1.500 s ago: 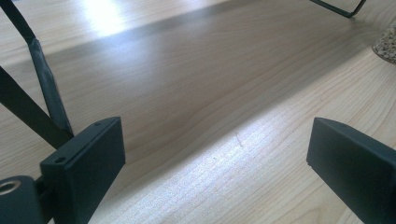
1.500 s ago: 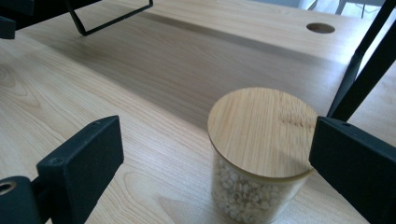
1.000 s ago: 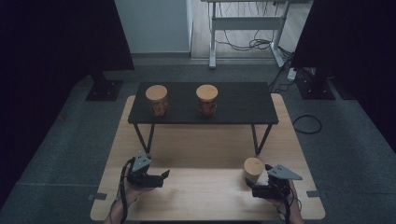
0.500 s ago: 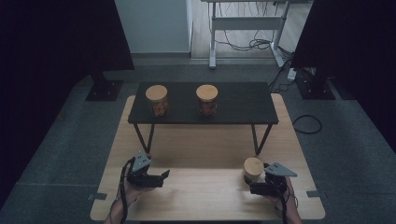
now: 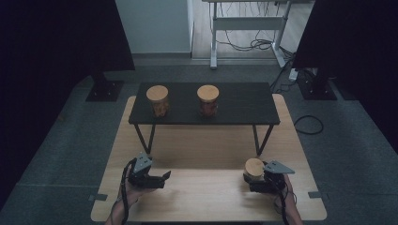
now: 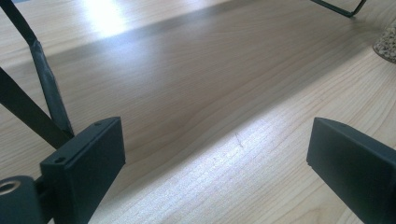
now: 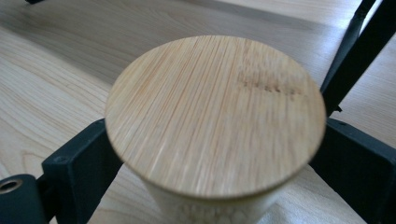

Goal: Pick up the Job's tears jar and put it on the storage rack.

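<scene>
**A:** so that jar with the bamboo lid [image 7: 215,116] is down on the light wood tabletop [image 5: 206,197], near-right corner, right by the leg of the little black shelf [image 5: 239,101]. The right gripper [image 5: 256,180] has a jaw either side of the jar, just under the lid. Looks closed on it, can't swear how tight.

**B:** and the other one?

**A:** left gripper [image 6: 215,158] is wide open, nothing in it, sitting over bare wood well away.

**B:** two more jars [image 5: 157,99] are up on the shelf, with free space at the right end. My guess is this one goes there too.

**A:** same. If so, next is a straight lift, clearing the shelf edge, keeping it upright.
</scene>
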`<state>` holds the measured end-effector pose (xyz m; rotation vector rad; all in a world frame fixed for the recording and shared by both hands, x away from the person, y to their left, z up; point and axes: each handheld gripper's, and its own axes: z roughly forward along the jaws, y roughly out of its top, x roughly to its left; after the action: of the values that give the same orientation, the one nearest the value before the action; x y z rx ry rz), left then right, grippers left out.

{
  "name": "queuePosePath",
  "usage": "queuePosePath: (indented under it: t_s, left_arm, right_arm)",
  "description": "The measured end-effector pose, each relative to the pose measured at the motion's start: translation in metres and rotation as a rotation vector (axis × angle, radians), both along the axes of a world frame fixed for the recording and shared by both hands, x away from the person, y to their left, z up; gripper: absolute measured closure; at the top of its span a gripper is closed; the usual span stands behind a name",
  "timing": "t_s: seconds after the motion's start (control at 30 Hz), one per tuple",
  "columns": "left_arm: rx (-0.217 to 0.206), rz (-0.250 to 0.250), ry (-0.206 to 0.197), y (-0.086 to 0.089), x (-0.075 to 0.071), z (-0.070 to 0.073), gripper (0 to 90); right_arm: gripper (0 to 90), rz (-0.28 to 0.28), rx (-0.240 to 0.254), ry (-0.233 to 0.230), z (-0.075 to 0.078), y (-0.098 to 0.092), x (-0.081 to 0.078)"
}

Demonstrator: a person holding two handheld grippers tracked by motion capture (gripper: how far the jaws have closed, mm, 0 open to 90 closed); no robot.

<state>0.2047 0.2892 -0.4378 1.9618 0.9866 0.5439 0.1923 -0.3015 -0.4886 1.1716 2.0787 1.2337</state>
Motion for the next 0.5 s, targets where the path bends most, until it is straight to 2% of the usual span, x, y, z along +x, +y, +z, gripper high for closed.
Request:
queuePosePath:
  t_s: [0.37,0.5]
  left_arm:
    - [-0.002,0.003,0.000,0.0010,0.0002,-0.0005,4.0]
    - [0.001,0.003,-0.001,0.0006,0.0001,-0.0003,4.0]
  right_arm:
    - [8.5,0.001,-0.014,0.011,-0.0023,0.0071,0.0069]
    - [17.0,-0.008,-0.018,0.009,-0.0032,0.0074,0.0058]
